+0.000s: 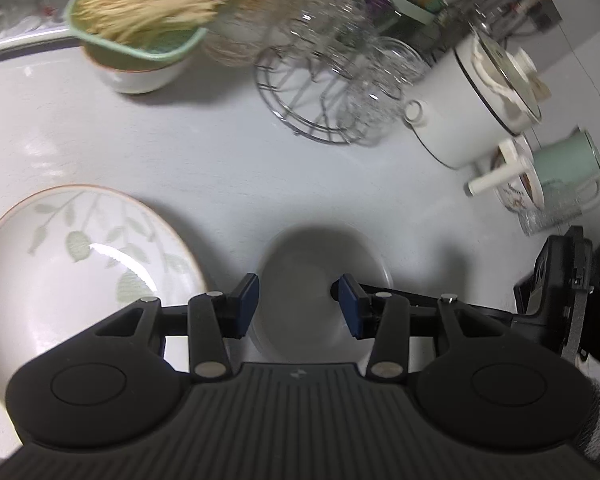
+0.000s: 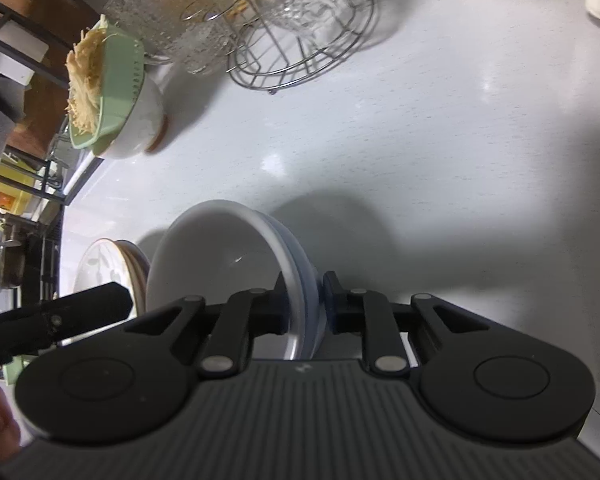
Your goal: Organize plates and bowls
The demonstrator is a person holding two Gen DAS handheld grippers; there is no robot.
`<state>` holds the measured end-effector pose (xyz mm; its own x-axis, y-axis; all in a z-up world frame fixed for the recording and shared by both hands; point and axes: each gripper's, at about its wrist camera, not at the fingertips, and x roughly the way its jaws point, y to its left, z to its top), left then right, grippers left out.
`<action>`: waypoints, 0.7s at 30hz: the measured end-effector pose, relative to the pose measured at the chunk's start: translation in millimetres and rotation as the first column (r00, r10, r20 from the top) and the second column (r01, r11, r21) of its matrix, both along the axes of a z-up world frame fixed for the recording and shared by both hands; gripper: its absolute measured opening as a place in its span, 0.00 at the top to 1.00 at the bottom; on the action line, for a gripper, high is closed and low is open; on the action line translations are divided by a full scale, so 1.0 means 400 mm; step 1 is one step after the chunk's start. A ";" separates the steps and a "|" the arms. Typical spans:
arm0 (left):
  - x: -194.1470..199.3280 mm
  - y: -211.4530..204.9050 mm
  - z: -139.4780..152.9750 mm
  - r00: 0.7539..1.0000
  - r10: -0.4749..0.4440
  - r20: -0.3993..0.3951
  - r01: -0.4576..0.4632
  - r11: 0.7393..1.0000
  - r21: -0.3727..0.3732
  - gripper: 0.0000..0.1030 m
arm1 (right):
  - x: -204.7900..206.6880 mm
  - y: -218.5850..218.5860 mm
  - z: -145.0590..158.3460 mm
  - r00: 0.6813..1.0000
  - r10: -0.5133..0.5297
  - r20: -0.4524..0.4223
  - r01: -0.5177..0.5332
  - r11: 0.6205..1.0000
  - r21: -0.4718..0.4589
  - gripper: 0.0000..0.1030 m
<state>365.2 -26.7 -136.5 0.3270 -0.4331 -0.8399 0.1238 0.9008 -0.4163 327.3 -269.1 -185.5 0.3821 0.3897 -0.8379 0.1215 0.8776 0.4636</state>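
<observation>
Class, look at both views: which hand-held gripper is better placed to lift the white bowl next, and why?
The right hand-held gripper: its fingers already pinch the white bowl by the rim. The left hand-held gripper is open above it, gripping nothing.

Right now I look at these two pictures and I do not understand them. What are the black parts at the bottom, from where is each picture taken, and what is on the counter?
The black parts are two hand-held grippers, one in each of a person's hands. Each carries a camera that looks forward along its two fingers, so each picture shows its own gripper from behind.

In the left camera's picture, the left gripper is open above a small white bowl. Beside it lies a leaf-patterned plate.

In the right camera's picture, the right gripper is shut on the rim of the white bowl, which seems to sit in a second one.

Further back on the white counter stand a wire rack of glasses, a white pot and a green strainer of pale shreds.
</observation>
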 end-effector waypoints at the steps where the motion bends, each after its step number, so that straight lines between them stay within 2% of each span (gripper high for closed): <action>1: 0.001 -0.011 -0.002 1.000 -0.013 0.002 0.013 1.000 0.004 0.51 | -0.003 -0.006 0.001 1.000 -0.008 -0.002 0.008 1.000 -0.003 0.82; 4: 0.008 -0.042 -0.012 0.999 -0.044 0.000 0.044 0.999 0.011 0.47 | -0.013 -0.025 0.005 1.000 -0.025 -0.003 0.025 0.999 -0.022 0.83; 12: 0.012 -0.106 -0.056 0.990 -0.138 -0.034 0.139 0.989 0.041 0.47 | -0.039 -0.081 0.013 0.996 -0.091 -0.008 0.090 0.995 -0.037 0.85; 17: 0.013 -0.132 -0.090 0.988 -0.148 -0.045 0.151 0.987 0.062 0.47 | -0.049 -0.110 0.012 0.990 -0.137 -0.016 0.137 0.990 -0.033 0.85; 21: 0.017 -0.145 -0.116 0.986 -0.155 -0.060 0.159 0.985 0.069 0.48 | -0.053 -0.107 0.014 0.991 -0.132 -0.004 0.132 0.990 -0.042 0.85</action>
<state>371.9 -84.8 -182.7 0.2130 -0.4120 -0.8859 0.2451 0.9003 -0.3598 306.0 -311.8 -180.1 0.4220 0.3008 -0.8553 0.2406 0.8724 0.4255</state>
